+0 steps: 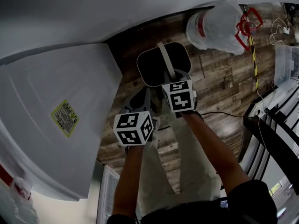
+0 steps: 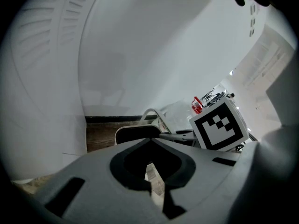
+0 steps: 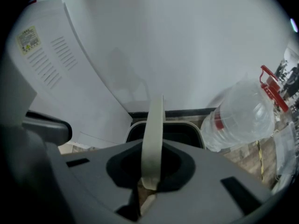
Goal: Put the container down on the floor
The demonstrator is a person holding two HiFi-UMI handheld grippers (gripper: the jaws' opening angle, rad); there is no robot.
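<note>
Between appliance point(image 1: 60, 120) and jug point(image 1: 217, 27), container point(image 1: 152, 66), floor point(image 1: 215, 87) around

Wood-plank floor point(image 1: 219, 85), white wall point(image 1: 93, 8) w/ dark baseboard point(image 3: 187, 112), big white appliance point(image 1: 46, 125) left, water jug point(image 1: 215, 27) right.

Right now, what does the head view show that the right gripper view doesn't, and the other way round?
Only the head view shows the person's forearms and beige trousers. Only the right gripper view shows the right hand-held gripper with its jaws closed on the cream strap handle of the dark, cream-rimmed plastic container. Both show that container, the big clear plastic water bottle with a red handle, the white appliance with a yellow label and the brown wood-plank floor.
</note>
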